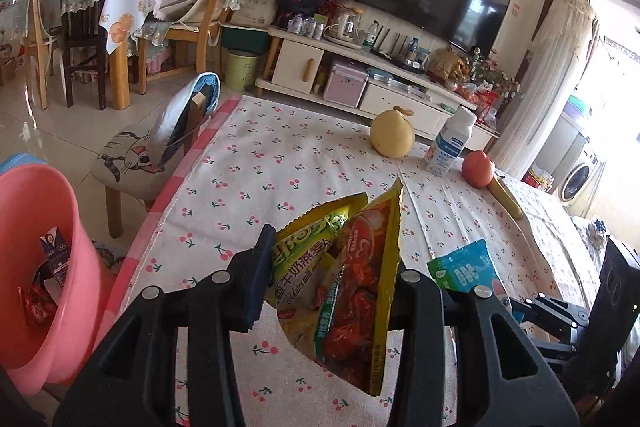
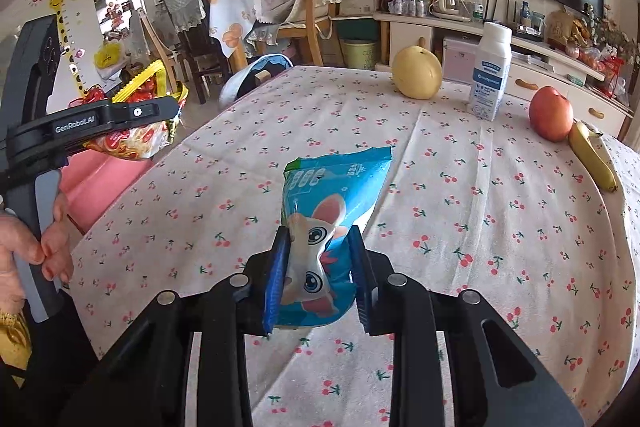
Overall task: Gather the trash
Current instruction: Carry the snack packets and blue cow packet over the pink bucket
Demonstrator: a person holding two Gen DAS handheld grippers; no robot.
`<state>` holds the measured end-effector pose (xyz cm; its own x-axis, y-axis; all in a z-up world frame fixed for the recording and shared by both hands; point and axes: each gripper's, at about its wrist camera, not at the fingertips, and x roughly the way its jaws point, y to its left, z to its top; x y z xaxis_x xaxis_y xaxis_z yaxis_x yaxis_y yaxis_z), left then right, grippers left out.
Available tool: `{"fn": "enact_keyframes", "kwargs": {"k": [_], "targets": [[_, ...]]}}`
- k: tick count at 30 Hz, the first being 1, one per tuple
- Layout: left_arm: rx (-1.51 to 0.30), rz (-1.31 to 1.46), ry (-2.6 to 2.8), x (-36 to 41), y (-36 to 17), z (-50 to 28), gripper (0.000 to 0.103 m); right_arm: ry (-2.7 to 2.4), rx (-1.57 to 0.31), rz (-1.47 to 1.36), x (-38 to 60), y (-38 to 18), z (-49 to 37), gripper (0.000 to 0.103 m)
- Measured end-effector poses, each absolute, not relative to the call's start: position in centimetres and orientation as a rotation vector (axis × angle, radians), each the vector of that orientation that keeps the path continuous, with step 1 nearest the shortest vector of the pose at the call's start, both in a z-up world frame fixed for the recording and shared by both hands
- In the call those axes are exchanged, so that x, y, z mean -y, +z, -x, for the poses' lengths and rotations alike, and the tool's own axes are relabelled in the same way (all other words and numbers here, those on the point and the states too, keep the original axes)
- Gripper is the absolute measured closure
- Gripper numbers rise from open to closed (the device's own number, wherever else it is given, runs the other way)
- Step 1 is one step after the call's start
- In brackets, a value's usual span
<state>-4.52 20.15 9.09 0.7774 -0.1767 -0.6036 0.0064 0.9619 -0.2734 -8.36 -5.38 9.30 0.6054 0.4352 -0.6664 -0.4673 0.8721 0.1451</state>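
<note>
My left gripper [image 1: 332,287] is shut on a yellow and red snack wrapper [image 1: 344,287] and holds it above the cherry-print tablecloth [image 1: 280,163]. It also shows in the right wrist view [image 2: 136,119], over the table's left edge. My right gripper [image 2: 318,275] is shut on a blue rabbit-print wrapper [image 2: 332,199] just above the table; this wrapper also shows in the left wrist view [image 1: 464,263]. A pink bin [image 1: 44,267] with wrappers inside stands on the floor left of the table.
A pear [image 2: 417,73], a white bottle [image 2: 490,71], an apple [image 2: 551,113] and a banana [image 2: 592,157] stand at the table's far right. A chair with a cat cushion [image 1: 132,159] stands by the table's left edge. A TV cabinet [image 1: 360,67] lies beyond.
</note>
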Motion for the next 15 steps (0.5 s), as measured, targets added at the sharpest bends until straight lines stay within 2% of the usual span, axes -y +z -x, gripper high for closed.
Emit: {"fn": "enact_keyframes", "kwargs": {"k": [15], "targets": [[-0.617, 0.421, 0.171, -30.1, 10.3, 6.2, 0.06, 0.736, -0.74, 0.04, -7.5, 13.6, 8.2, 0.072]]}}
